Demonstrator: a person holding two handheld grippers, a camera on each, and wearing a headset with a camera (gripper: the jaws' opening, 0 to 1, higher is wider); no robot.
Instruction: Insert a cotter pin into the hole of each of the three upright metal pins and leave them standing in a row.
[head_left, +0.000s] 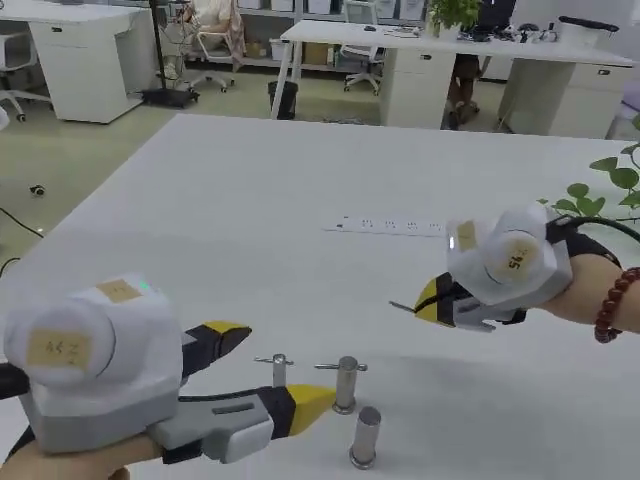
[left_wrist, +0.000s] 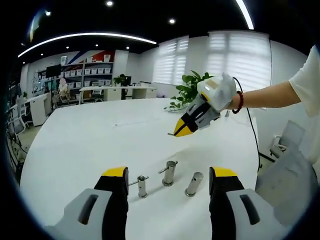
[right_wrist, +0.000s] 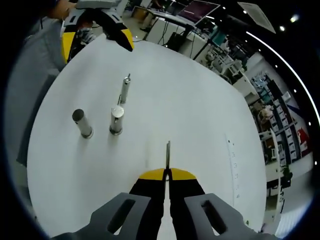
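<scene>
At the lower left of the head view, the left gripper (head_left: 270, 364) is seen with its jaws spread wide and nothing held between them. Just past its yellow tips, three pins are stood upright on the white desk (head_left: 250, 200). A thin pin (head_left: 279, 370) and a middle pin (head_left: 346, 385) are each crossed near the top by one of two fitted cotters (head_left: 325, 368), and a bare pin (head_left: 365, 437) is stood nearest the camera. Well apart to the right and above the desk, the right gripper (head_left: 428, 300) is held with its jaws closed on a loose cotter (head_left: 403, 307). "56" seems to be written on the right sticker (head_left: 516, 258); the writing on the left sticker (head_left: 58, 350) is too faint to be read. A power strip (head_left: 385, 226) is laid farther back.

From the left gripper view, the left gripper (left_wrist: 169, 172) is shown open, with the thin pin (left_wrist: 142, 186), middle pin (left_wrist: 170, 173) and bare pin (left_wrist: 194, 183) framed between its jaws. The right gripper (left_wrist: 181, 131) is seen above them, the loose cotter (left_wrist: 172, 134) pinched at its tips.

From the right gripper view, the right gripper (right_wrist: 167, 173) is shown shut on the loose cotter (right_wrist: 167, 152), which is pointed straight ahead. The bare pin (right_wrist: 82, 123), middle pin (right_wrist: 116, 120) and thin pin (right_wrist: 125, 89) are lined up to the left, and the left gripper (right_wrist: 97, 45) is seen open beyond them.
</scene>
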